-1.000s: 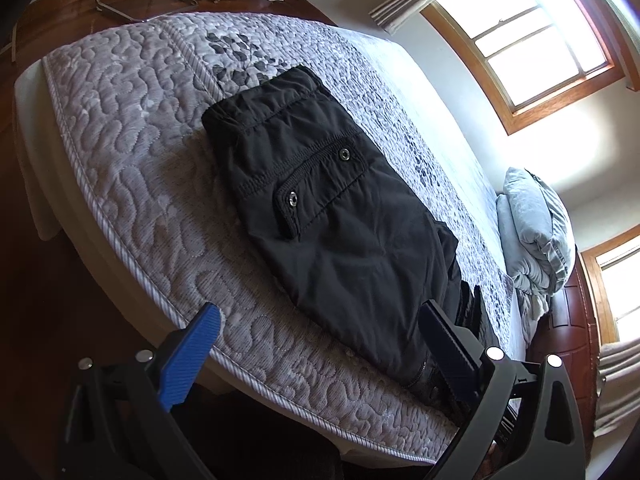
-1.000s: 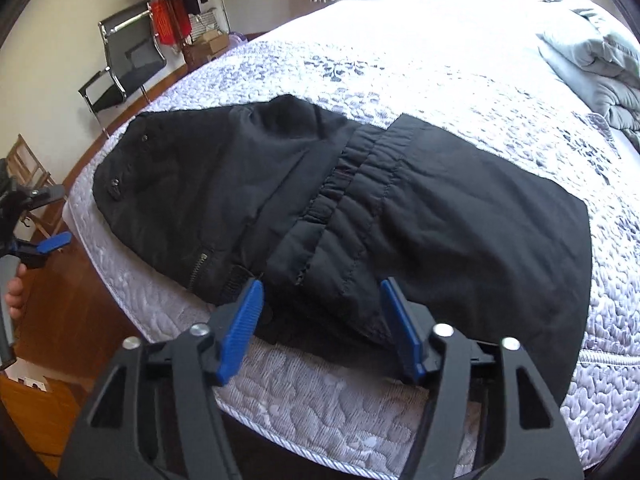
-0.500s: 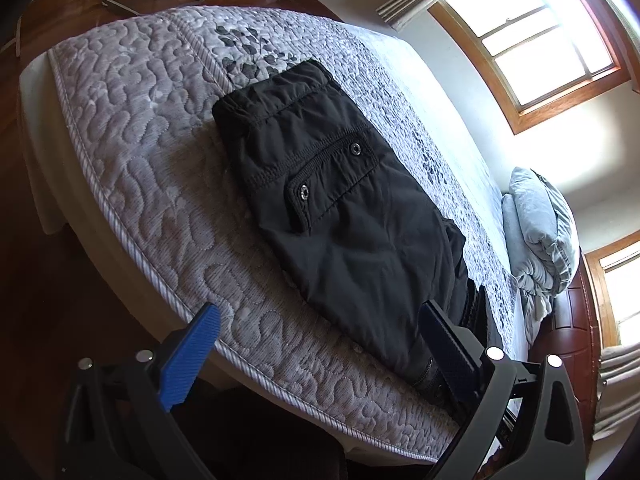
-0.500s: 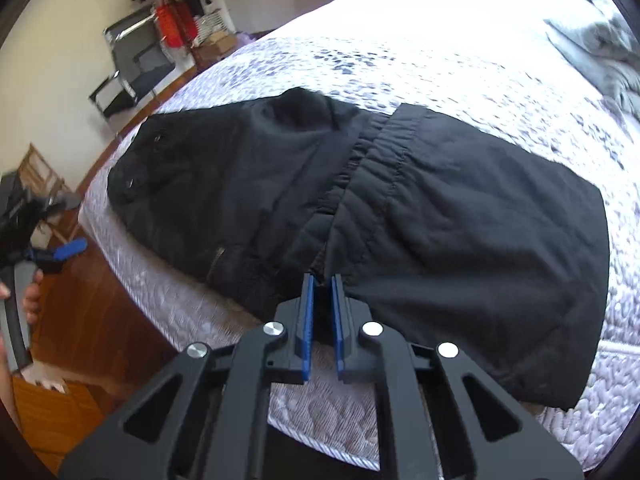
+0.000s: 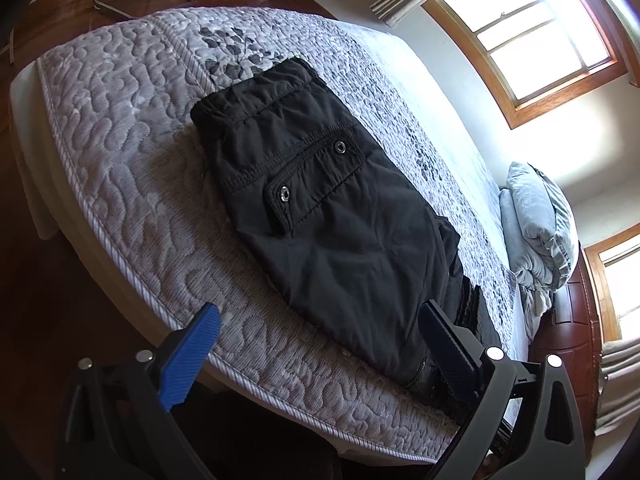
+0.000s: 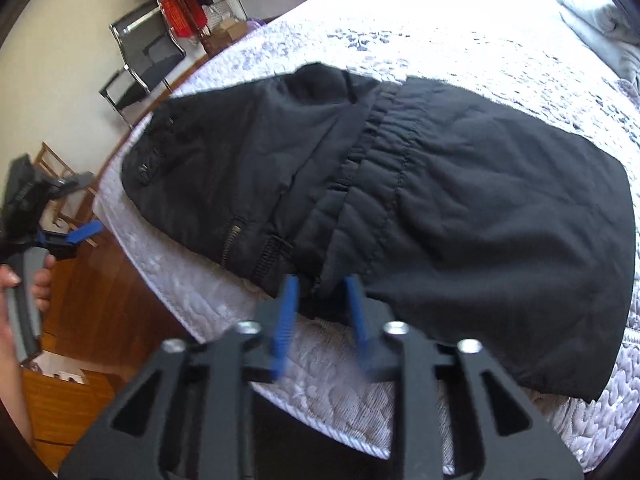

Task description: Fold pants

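Black pants [image 5: 320,216] lie folded over on the quilted mattress [image 5: 120,128], a flap pocket with two snaps facing up. In the right wrist view the pants [image 6: 460,200] show a gathered waistband and a zipper near the bed's front edge. My left gripper [image 5: 320,344] is open and empty, held off the bed's edge, short of the pants. My right gripper [image 6: 320,308] is partly open with its blue fingertips [image 6: 286,312] at the pants' near edge; nothing is clamped between them. The left gripper also shows in the right wrist view [image 6: 60,236], held in a hand.
A grey pillow and folded bedding [image 5: 536,228] lie at the bed's head. A black chair [image 6: 148,60] and a rack with clothes [image 6: 180,4] stand beyond the bed. Wooden floor [image 6: 92,320] surrounds the bed. Windows [image 5: 532,32] are on the wall.
My right gripper was open, shut half a second ago, and has now parted again at the pants' near edge. My left gripper stayed open and drew back slightly from the bed.
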Demonstrator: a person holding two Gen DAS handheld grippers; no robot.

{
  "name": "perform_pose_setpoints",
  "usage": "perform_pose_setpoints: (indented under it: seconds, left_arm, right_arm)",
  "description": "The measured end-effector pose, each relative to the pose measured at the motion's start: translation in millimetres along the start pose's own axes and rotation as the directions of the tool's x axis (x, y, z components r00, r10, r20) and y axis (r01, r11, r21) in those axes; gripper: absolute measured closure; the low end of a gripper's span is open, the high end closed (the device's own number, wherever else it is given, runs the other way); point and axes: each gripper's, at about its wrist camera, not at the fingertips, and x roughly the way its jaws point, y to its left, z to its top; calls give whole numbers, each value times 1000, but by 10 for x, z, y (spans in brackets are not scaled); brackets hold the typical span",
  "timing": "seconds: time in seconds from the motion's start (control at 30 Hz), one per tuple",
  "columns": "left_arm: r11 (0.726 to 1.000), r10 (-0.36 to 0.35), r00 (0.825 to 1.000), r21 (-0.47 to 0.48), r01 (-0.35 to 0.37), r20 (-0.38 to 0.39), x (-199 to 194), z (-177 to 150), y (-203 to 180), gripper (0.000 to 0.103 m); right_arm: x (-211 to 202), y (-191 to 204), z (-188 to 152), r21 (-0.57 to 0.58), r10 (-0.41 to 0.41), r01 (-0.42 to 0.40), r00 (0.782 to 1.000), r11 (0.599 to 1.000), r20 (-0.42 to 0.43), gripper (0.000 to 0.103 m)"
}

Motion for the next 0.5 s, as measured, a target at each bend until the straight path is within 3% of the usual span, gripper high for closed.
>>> perform_pose_setpoints:
  seconds: [0.1,0.27,0.4,0.5]
  left_arm:
    - [1000,-7,1000,-7,7,-6,40,33,-11,4]
    - [999,-13,1000,-37,12,-12,126,104,18,4]
    - [994,-31,999,-105,32,12,137,228,179,4]
    - [983,-85,995,-162,91,46,149,383,329,4]
  right_arm:
    - [-210,-87,22,22,16,-17,999,1000,39,55]
    - [-585,-446,-10,119,0,-13,994,993,113,51]
    - [-882,-906,-137,229,-76,38,984,973,159,49]
    - [-1014,-1226,-259,304,-140,83,976,949,169,49]
